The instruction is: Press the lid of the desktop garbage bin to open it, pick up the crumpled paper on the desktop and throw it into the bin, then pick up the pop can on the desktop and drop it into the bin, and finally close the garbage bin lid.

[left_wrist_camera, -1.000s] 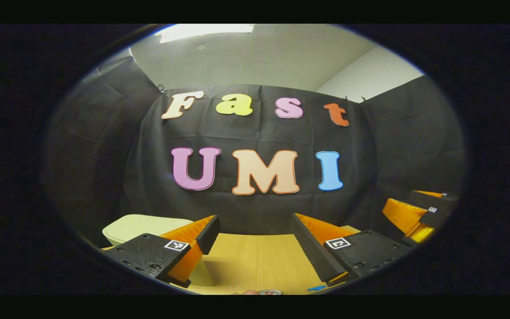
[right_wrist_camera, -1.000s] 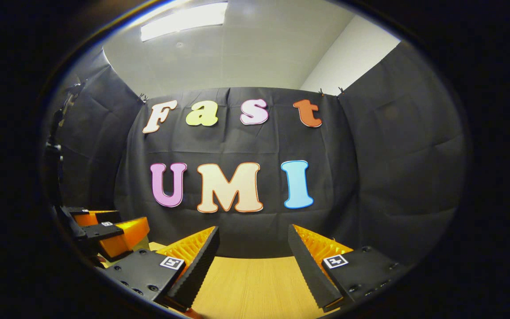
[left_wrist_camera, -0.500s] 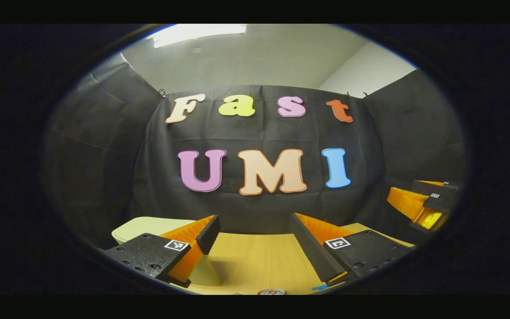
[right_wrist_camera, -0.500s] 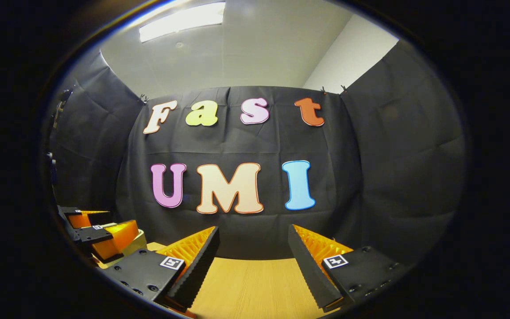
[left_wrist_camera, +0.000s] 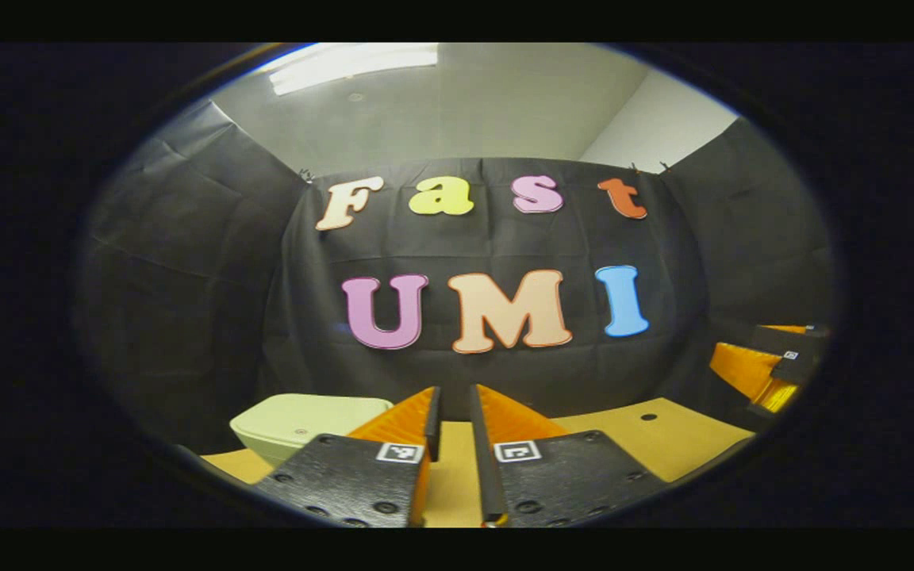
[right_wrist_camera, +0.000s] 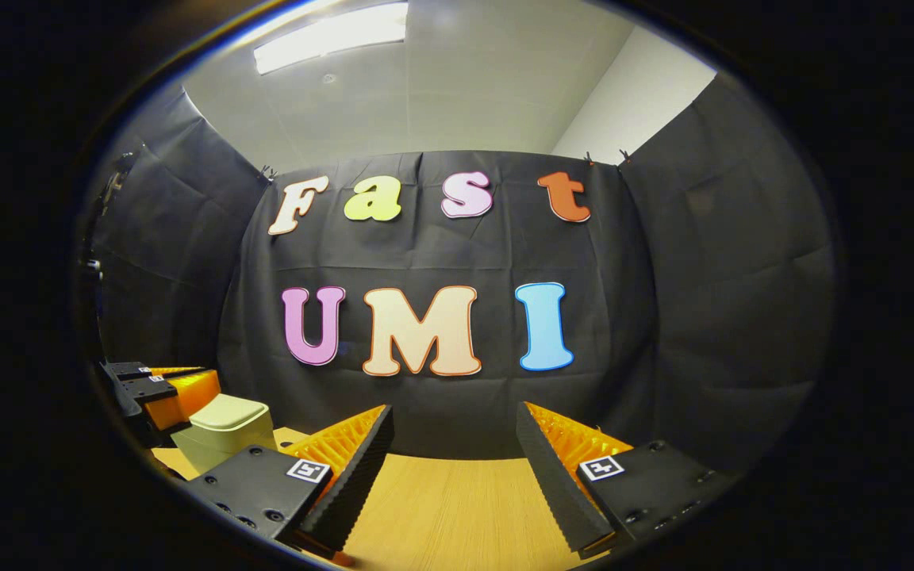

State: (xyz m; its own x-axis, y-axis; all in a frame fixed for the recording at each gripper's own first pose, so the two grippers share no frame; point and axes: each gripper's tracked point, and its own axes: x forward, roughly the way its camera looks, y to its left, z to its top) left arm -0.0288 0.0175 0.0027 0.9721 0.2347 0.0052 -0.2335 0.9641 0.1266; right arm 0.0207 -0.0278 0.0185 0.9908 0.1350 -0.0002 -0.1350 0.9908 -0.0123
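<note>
The bench (right_wrist_camera: 457, 507) is the biggest thing here, a pale wood top running back to the black cloth wall (right_wrist_camera: 711, 317), with a small dark hole (left_wrist_camera: 648, 416) in its surface toward the far right corner in the left gripper view. Overhead a long ceiling light (right_wrist_camera: 330, 36) glows against the pale ceiling.

The garbage bin (left_wrist_camera: 298, 420) stands on the bench near the far left edge, a pale cream box with rounded corners, its lid (right_wrist_camera: 227, 412) lying flat and down. In the right gripper view it sits at the left, just beside the other tool.

The left hand-held gripper (left_wrist_camera: 451, 416) is held above the bench just to the right of the bin, with its two fingers drawn nearly together, only a thin slit between them and nothing in it. It is not touching the bin from what I can see. From the right gripper view the same tool (right_wrist_camera: 157, 387) shows at the far left, level with the top of the bin and behind it.

The right hand-held gripper (right_wrist_camera: 455, 444) is over the right part of the bench, its fingers spread well apart and empty, pointing at the back wall. In the left gripper view it (left_wrist_camera: 770, 366) appears at the far right.
</note>
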